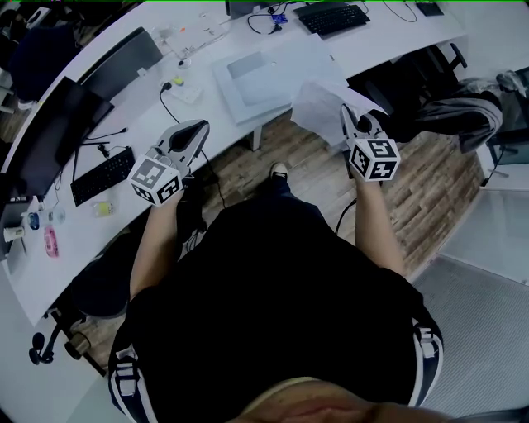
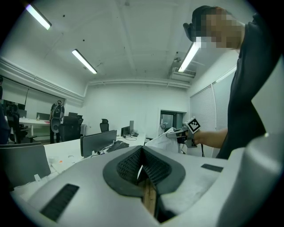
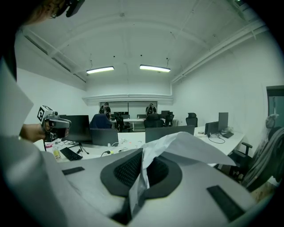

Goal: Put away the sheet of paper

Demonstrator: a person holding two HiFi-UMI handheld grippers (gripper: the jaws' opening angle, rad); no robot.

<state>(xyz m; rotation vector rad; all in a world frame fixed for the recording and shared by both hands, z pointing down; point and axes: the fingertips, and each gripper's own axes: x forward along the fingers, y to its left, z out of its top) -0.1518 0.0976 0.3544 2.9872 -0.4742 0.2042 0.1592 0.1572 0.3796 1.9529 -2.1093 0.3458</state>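
The sheet of paper (image 1: 318, 103) is white and crumpled and hangs in the air over the desk's front edge. My right gripper (image 1: 353, 117) is shut on its corner. In the right gripper view the paper (image 3: 191, 146) runs up from between the pads of that gripper (image 3: 143, 155) and folds off to the right. My left gripper (image 1: 198, 130) is held up at the left, apart from the paper. Its pads (image 2: 142, 153) are shut with nothing between them. From the left gripper view the right gripper (image 2: 184, 131) and the paper (image 2: 160, 137) show across the room.
A curved white desk (image 1: 207, 116) runs in front of me. A flat white tray (image 1: 260, 74) lies on it just beyond the paper. A monitor (image 1: 50, 140) and keyboard (image 1: 103, 175) stand at the left, another keyboard (image 1: 333, 16) at the back. An office chair (image 1: 450, 111) is at the right.
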